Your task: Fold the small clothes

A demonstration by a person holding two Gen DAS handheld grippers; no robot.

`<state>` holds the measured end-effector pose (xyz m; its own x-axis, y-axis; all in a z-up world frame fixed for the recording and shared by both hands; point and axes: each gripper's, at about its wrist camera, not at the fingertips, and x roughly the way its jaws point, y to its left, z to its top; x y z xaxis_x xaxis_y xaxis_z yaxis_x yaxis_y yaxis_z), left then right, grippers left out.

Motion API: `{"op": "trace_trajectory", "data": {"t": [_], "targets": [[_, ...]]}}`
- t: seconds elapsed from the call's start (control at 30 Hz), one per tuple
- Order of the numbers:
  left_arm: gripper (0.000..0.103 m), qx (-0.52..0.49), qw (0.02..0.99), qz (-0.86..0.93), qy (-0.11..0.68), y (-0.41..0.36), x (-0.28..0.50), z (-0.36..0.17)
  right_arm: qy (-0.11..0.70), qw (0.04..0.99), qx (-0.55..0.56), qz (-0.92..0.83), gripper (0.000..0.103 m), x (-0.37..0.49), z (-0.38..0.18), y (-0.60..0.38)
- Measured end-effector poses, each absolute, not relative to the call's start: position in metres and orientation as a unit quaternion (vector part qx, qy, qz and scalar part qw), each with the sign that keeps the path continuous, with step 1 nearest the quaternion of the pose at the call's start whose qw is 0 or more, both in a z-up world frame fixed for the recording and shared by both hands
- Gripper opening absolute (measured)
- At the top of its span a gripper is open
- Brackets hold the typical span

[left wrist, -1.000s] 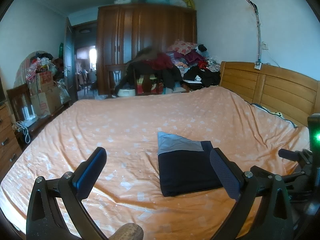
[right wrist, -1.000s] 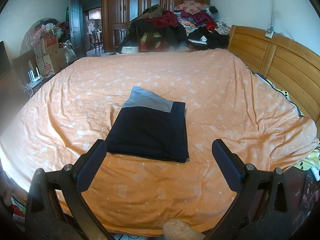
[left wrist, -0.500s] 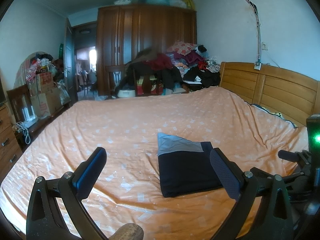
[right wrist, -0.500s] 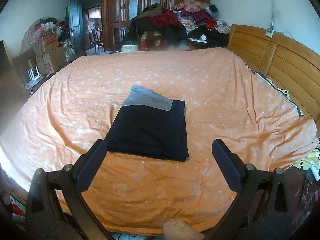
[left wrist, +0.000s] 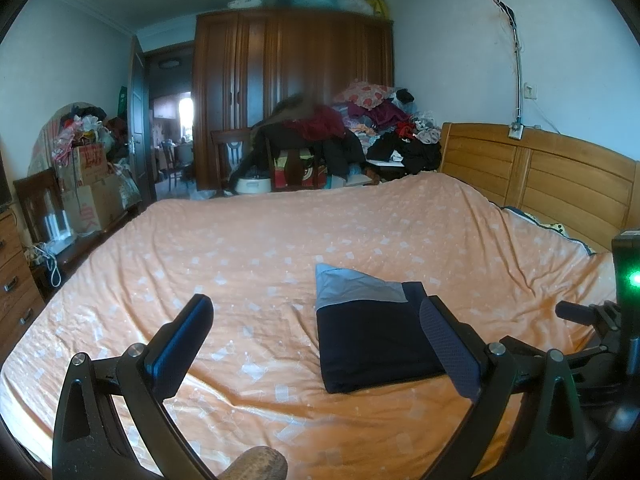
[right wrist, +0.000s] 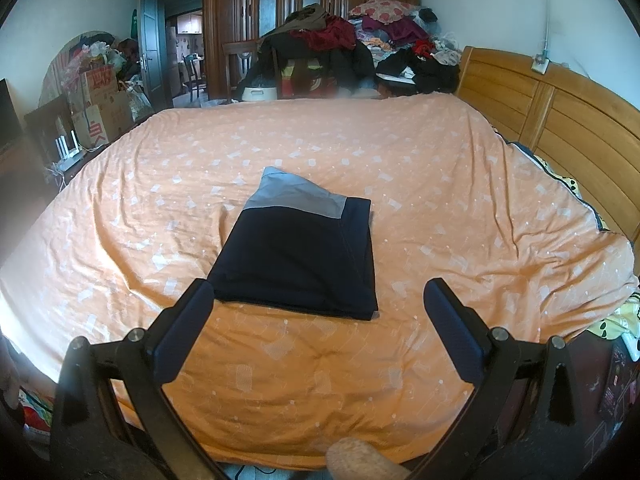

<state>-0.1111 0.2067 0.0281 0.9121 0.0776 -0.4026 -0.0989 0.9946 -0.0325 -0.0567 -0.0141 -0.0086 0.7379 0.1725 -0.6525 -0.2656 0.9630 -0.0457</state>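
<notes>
Soft, cool daylight — fisheye bending and dark vignette at the edges, slight blur far back

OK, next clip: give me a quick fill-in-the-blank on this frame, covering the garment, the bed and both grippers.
1. The folded garment lies on the ____ bedspread.
2. The garment is dark navy with a ____ band at its far end.
3. Both the left gripper and the right gripper are ____, holding nothing.
4. The headboard is made of ____.

Missing words: orange; grey; open; wood
</notes>
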Motion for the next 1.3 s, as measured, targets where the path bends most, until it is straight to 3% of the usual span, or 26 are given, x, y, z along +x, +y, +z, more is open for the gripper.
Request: {"op": "trace_trajectory", "data": {"t": [1.3], "targets": [[0.103, -0.026, 0.976, 0.046, 0.211, 0.21, -0.112, 0.015, 0.34, 0.929, -0.084, 0.118, 0.103, -0.053, -0.016, -0.012]]}}
